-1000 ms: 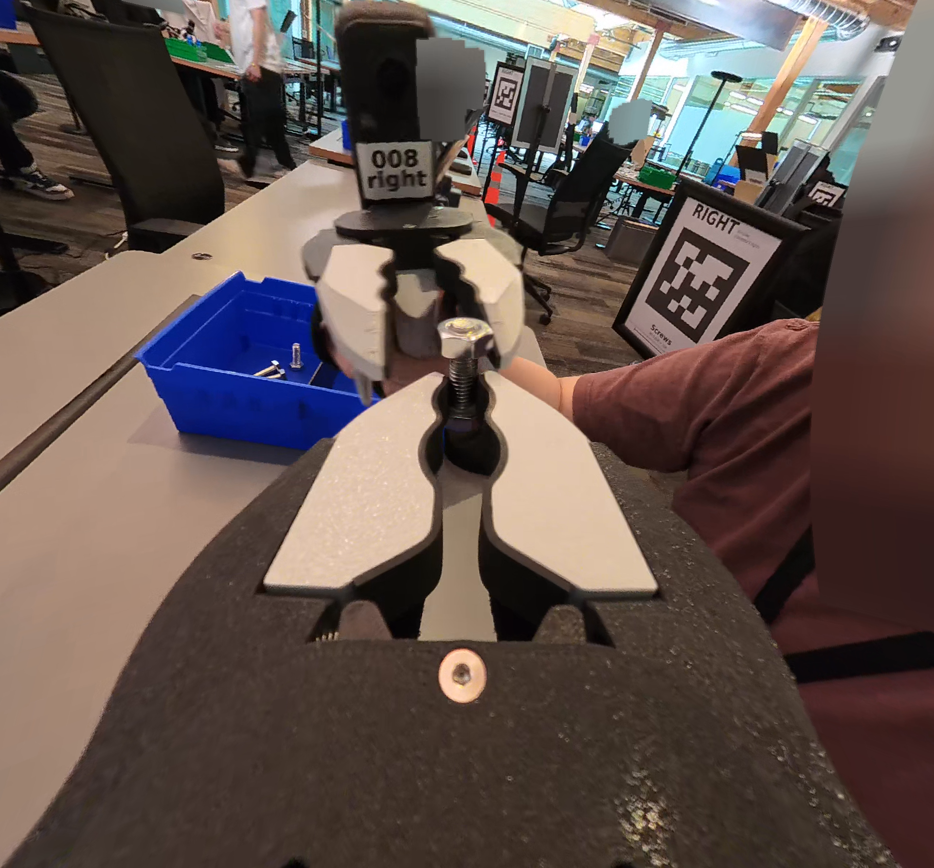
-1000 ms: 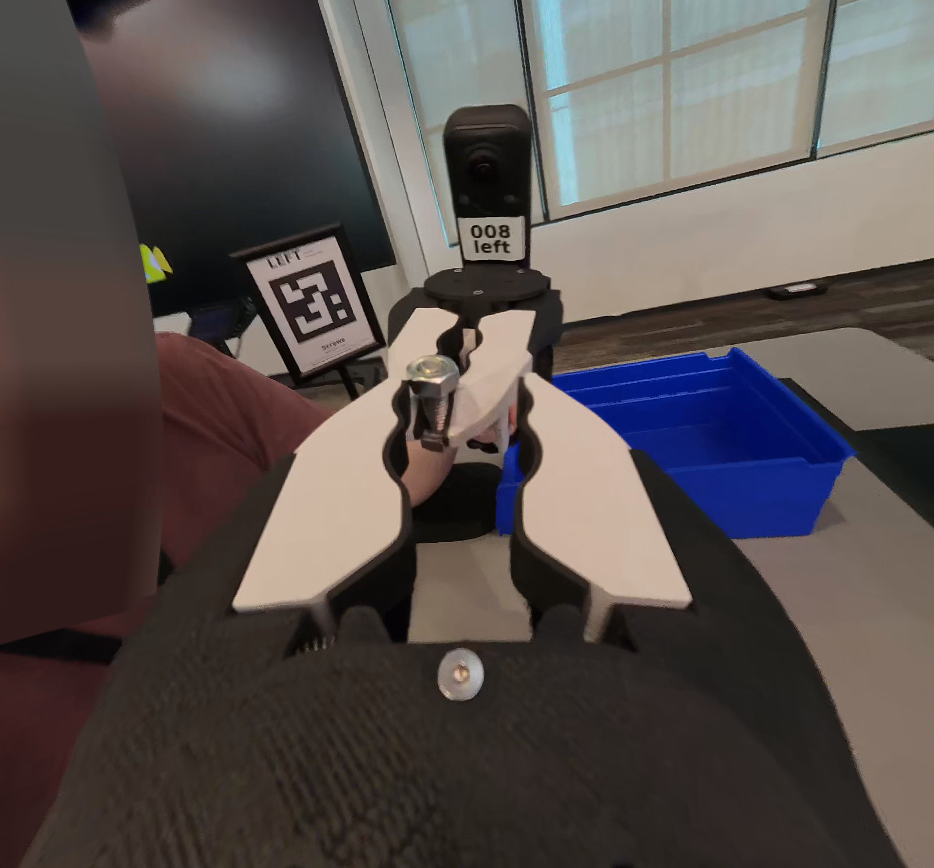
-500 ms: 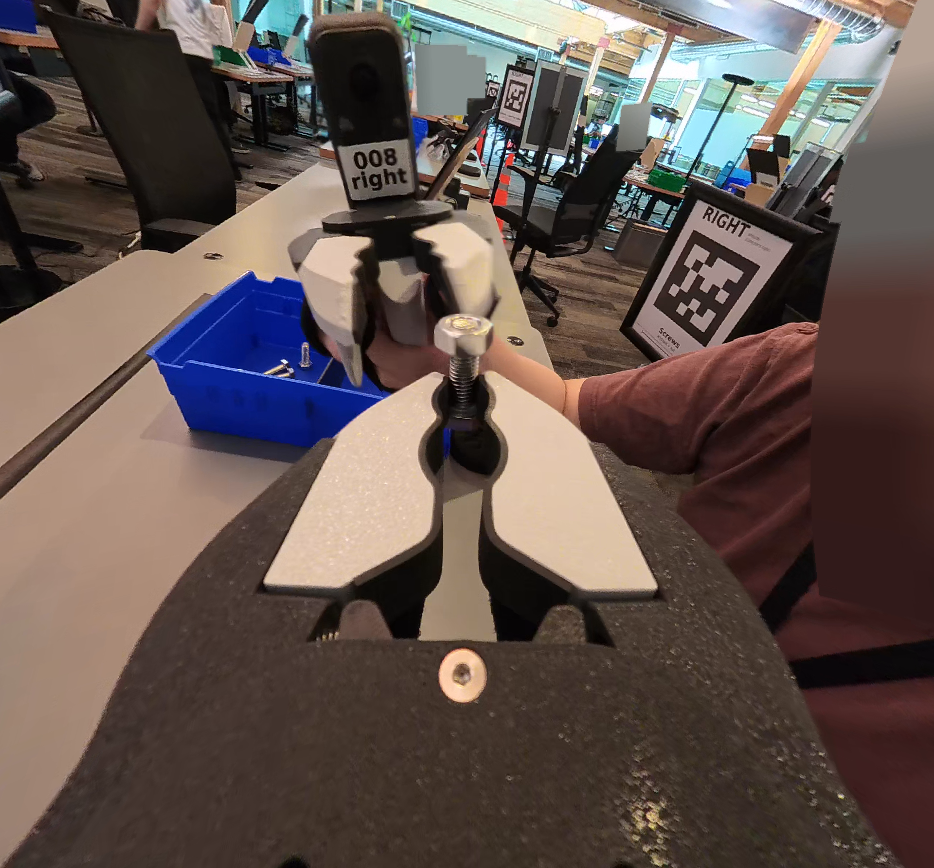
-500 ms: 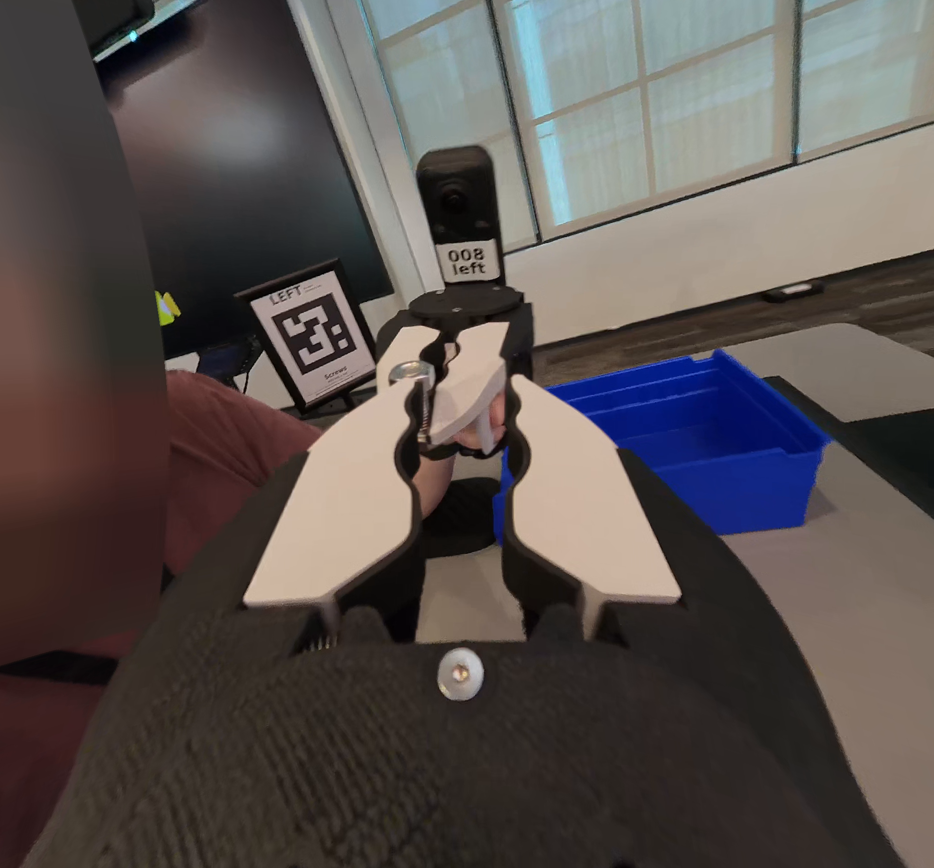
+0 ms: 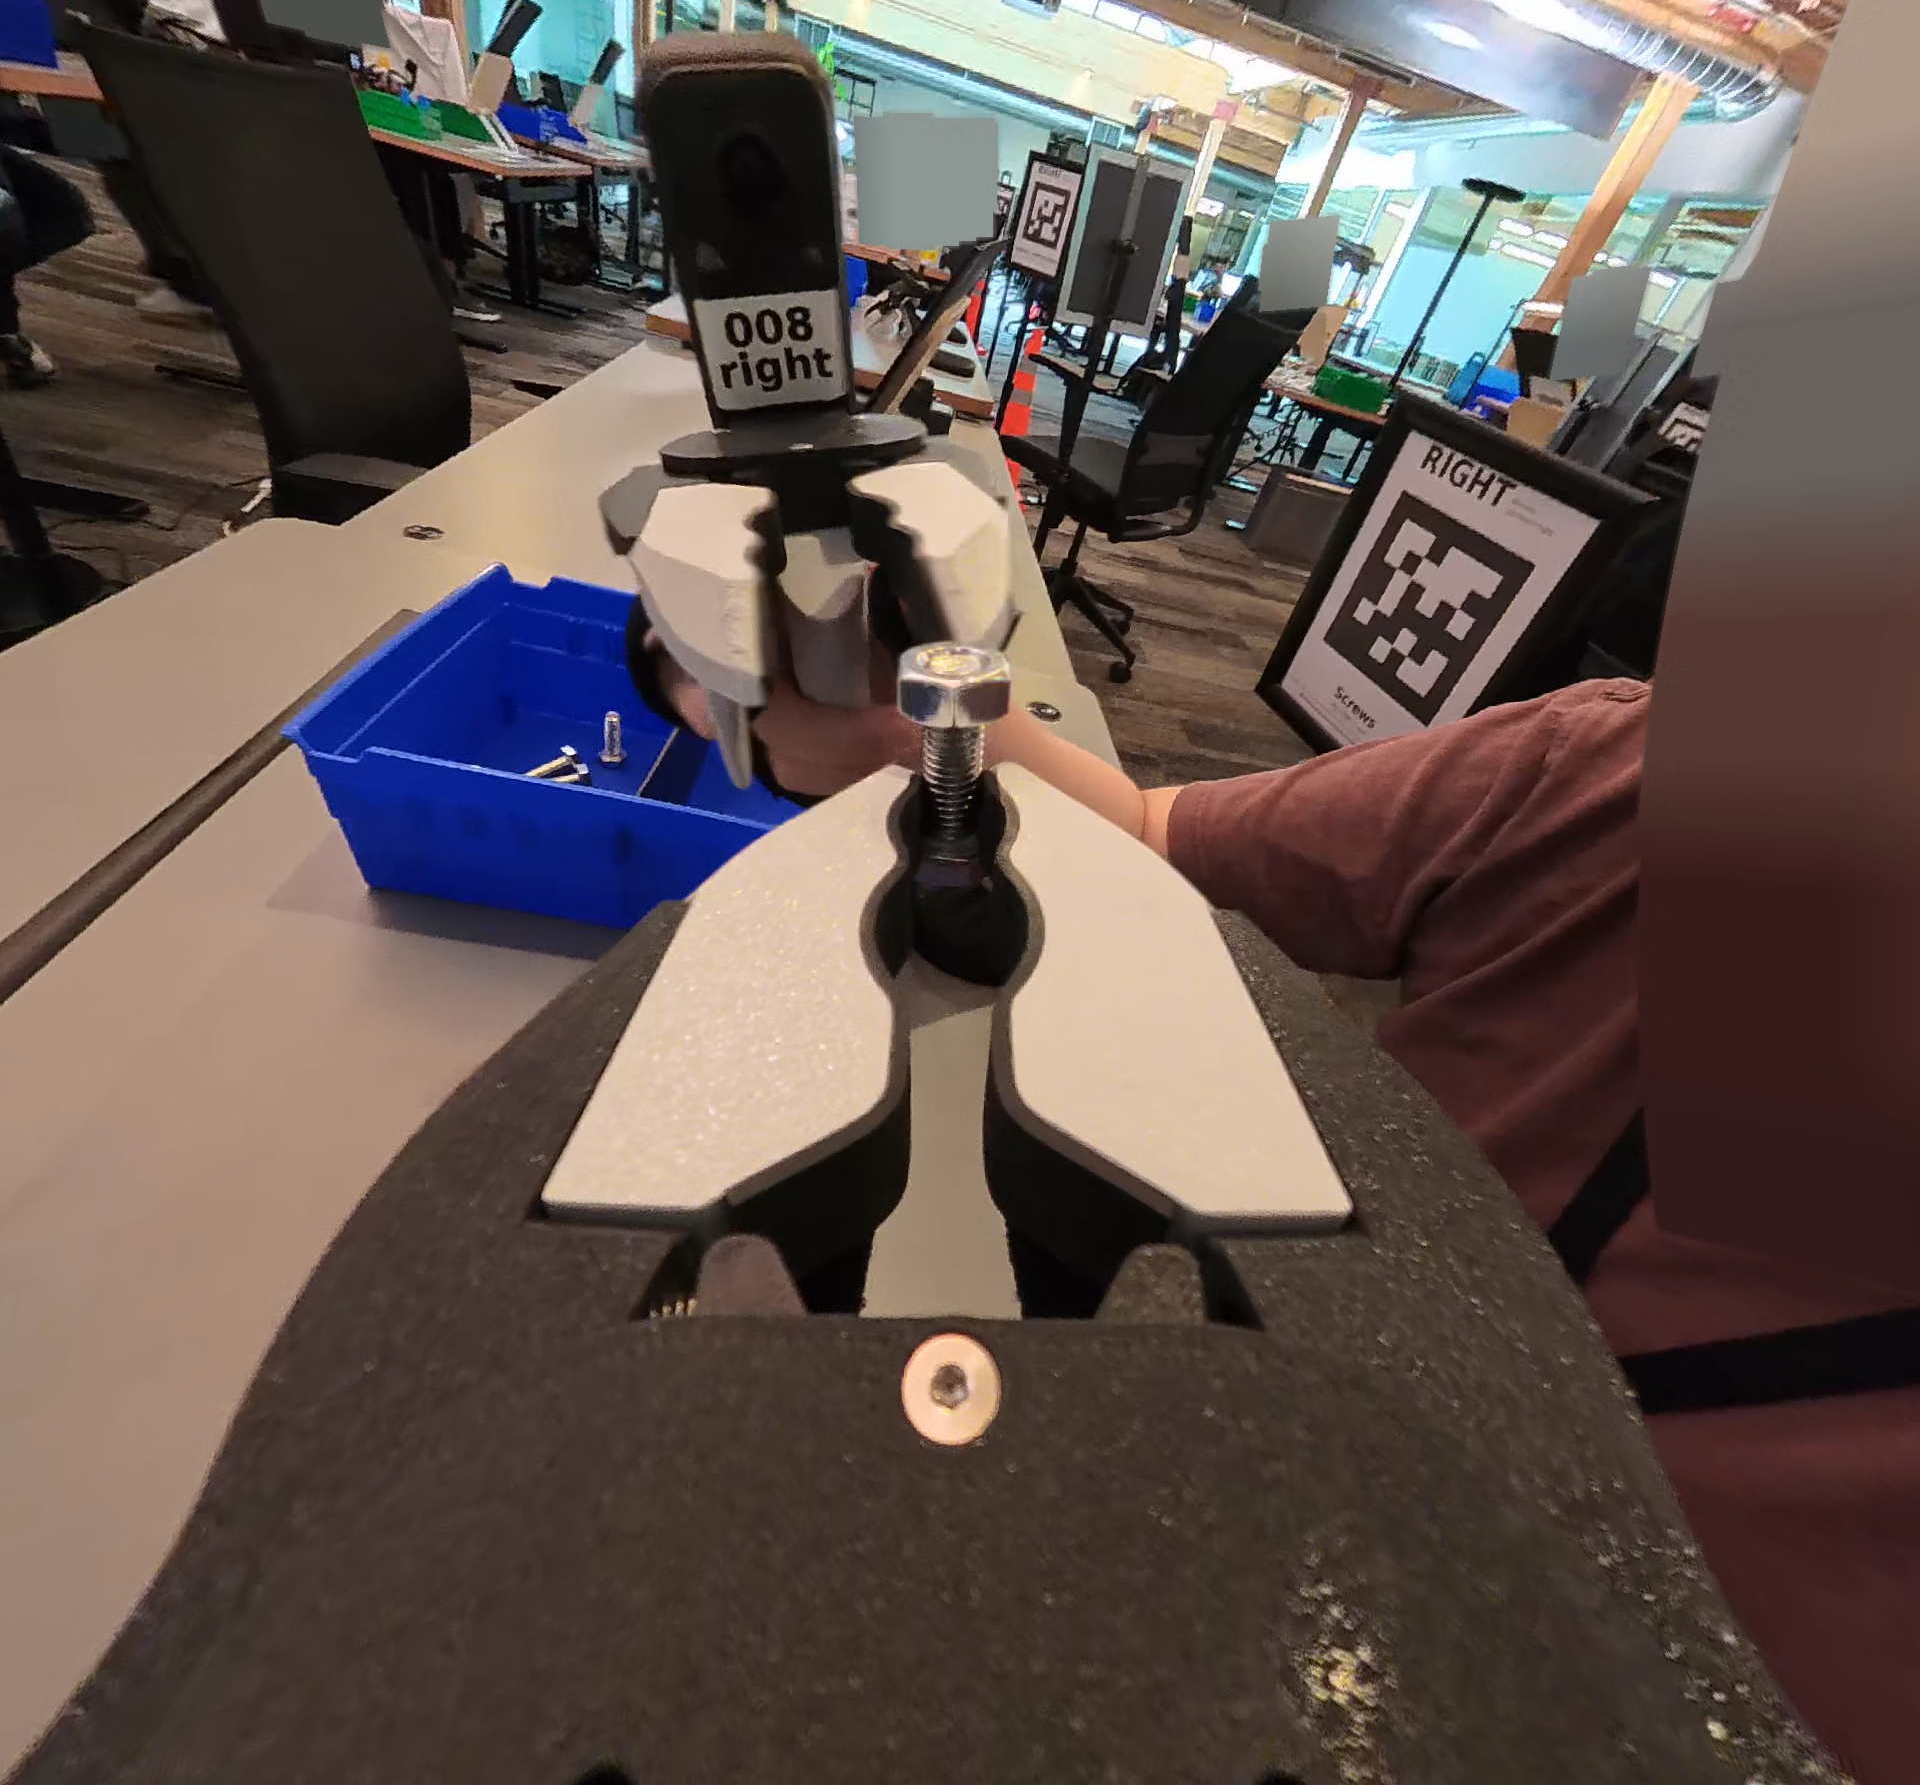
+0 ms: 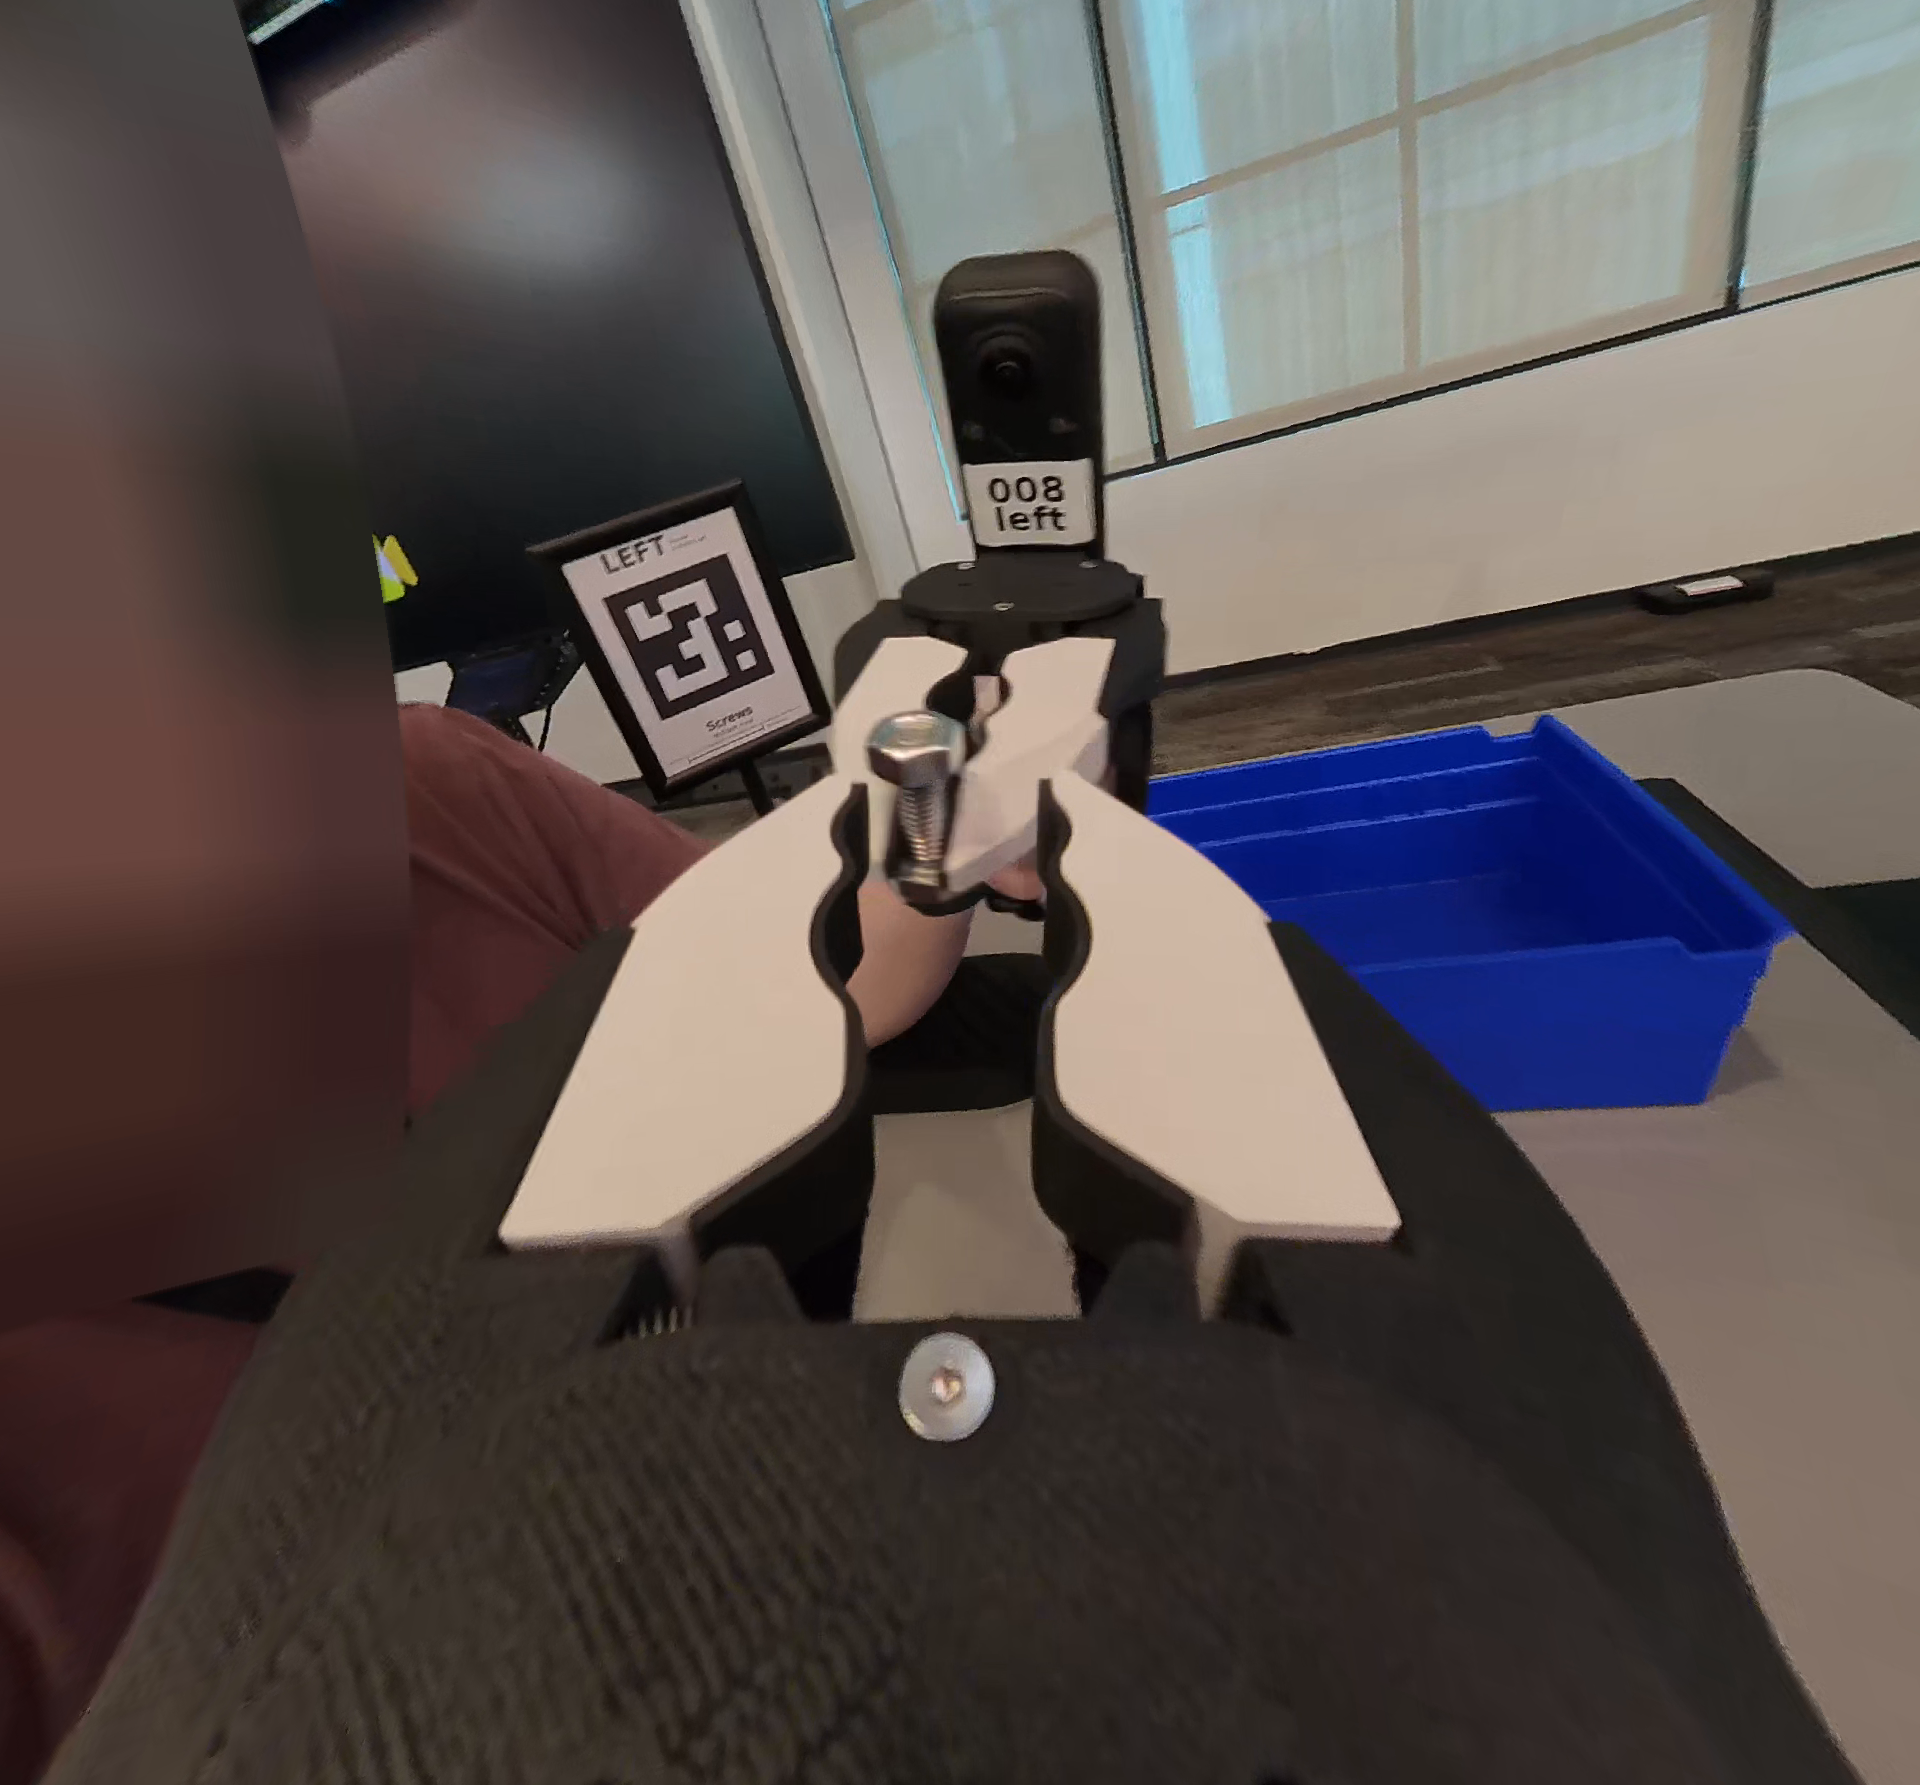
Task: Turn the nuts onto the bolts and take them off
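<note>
While the bolt [image 5: 945,779] stands upright with its lower end pinched in my left gripper [image 5: 951,847], a hex piece sits at its top [image 5: 953,681]; whether that is the bolt's head or a nut I can't tell, and the right wrist view shows a second hex piece down by the left fingers [image 6: 1013,790]. So I judge one nut is on and unscrewing is still to do. My right gripper [image 6: 951,852] is spread, holding nothing, level with the bolt, which sits between its tips but not touched. Both grippers face each other, raised above the table [image 5: 208,1060], mine roughly level, fingers pointing inward. Blue bin [image 5: 488,800] beyond on the table holds two loose bolts [image 5: 587,753], probably still to work through.
</note>
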`<state>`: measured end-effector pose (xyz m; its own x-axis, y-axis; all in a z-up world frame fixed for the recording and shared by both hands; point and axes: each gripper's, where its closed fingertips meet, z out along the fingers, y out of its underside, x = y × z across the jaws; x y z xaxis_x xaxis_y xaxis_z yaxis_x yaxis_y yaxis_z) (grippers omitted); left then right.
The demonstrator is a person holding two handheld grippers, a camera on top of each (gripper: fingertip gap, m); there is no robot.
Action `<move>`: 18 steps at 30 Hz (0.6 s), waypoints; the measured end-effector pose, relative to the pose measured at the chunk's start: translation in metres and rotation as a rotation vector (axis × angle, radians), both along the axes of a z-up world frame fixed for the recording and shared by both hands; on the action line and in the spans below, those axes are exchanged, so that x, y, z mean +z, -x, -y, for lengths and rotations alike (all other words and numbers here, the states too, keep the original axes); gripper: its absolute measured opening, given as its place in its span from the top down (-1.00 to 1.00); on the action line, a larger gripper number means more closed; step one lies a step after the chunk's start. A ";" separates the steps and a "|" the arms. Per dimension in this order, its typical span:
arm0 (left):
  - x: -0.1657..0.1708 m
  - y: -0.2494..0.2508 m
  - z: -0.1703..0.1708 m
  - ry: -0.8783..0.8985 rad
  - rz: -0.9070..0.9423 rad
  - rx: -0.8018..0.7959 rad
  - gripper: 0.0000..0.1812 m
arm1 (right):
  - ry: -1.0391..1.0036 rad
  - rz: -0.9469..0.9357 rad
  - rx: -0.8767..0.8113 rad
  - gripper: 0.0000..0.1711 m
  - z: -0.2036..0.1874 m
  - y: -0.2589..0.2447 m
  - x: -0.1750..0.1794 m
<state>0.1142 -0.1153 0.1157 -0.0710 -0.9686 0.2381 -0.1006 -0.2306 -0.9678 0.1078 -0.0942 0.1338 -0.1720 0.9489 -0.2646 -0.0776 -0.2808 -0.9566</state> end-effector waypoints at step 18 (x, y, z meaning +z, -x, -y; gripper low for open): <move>-0.002 -0.003 0.007 -0.008 -0.012 -0.034 0.90 | -0.050 -0.014 0.012 0.66 0.016 0.011 0.004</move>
<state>0.1173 -0.1225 0.1141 -0.1009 -0.9676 0.2313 -0.1200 -0.2189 -0.9683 0.0964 -0.1104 0.1378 -0.1871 0.9586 -0.2147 -0.0874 -0.2339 -0.9683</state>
